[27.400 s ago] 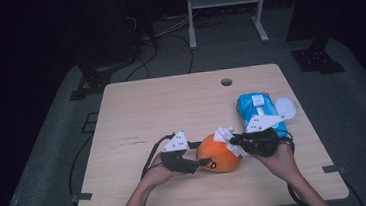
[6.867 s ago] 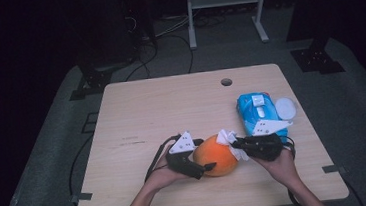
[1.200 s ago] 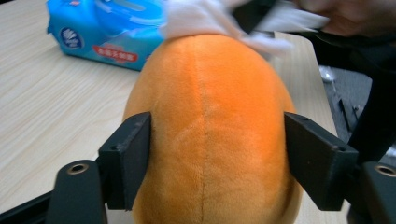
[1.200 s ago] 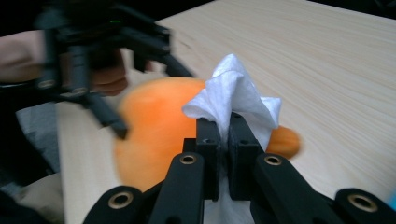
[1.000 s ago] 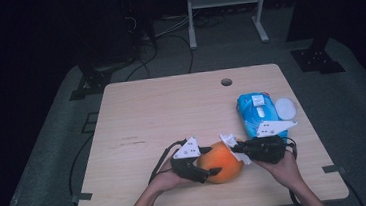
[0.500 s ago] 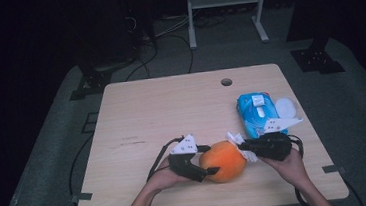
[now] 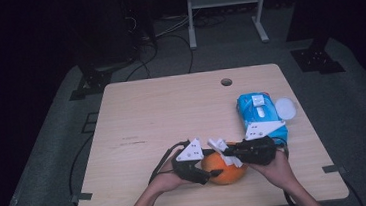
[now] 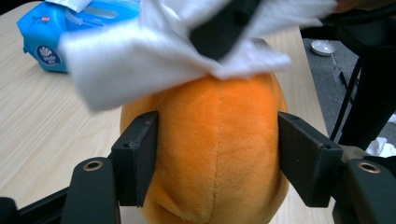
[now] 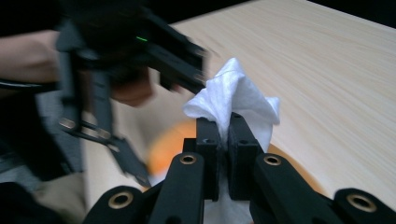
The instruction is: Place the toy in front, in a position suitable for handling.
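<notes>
An orange plush ball [image 7: 223,171] rests on the wooden table [image 7: 171,109] near its front edge. My left gripper [image 7: 210,167] has it between its jaws. In the left gripper view both pads [image 8: 140,158] press the plush ball's [image 8: 219,140] sides, and the jaws have just been closing on it. My right gripper [image 7: 227,152] comes in from the right, shut on a crumpled white wipe [image 7: 218,145]. The wipe [image 8: 154,60] lies over the top of the plush. In the right gripper view the wipe [image 9: 238,98] sticks up out of my right gripper [image 9: 224,135].
A blue pack of wipes [image 7: 259,114] lies at the table's right side, and a white round lid [image 7: 285,108] sits beside it. A cable hole [image 7: 226,82] sits near the far edge. Cables trail from both grippers off the front edge.
The right gripper, which had pulled right half a second ago, has come back left with the wipe over the plush top. The left jaws have closed in on the plush; that hand stayed put.
</notes>
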`<state>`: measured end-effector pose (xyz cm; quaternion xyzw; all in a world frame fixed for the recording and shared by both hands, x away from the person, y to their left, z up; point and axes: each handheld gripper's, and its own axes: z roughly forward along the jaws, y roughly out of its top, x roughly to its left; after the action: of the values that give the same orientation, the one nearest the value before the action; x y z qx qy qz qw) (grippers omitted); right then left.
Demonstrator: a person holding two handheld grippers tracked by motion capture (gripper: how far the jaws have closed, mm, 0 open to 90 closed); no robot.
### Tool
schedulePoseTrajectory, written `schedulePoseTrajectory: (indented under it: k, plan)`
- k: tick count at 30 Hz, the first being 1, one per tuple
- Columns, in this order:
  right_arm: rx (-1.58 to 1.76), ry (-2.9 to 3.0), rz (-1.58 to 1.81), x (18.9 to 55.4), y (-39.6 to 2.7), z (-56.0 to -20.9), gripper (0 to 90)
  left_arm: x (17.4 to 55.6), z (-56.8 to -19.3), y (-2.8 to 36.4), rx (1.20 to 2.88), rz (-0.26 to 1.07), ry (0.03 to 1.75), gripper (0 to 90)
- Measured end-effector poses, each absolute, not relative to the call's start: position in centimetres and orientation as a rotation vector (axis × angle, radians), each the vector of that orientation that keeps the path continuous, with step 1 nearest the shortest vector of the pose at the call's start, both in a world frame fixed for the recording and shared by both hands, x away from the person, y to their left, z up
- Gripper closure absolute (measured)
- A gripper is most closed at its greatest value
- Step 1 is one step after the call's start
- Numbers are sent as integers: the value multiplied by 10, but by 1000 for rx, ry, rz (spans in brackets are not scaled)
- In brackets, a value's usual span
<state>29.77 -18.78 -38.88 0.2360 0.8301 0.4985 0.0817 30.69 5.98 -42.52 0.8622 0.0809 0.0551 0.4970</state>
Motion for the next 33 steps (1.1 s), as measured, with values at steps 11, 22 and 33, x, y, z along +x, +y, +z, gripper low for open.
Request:
schedulePoseTrajectory:
  k: [11, 22, 33]
  plan:
    - [880, 2423, 1460, 307, -230, -410, 846, 319, -433, 64, 2075, 53, 278, 97]
    - [854, 2412, 1545, 301, -228, -396, 856, 313, -426, 63, 2049, 77, 237, 409]
    - [672, 2477, 1578, 292, -191, -382, 856, 315, -423, 66, 2038, 70, 274, 417]
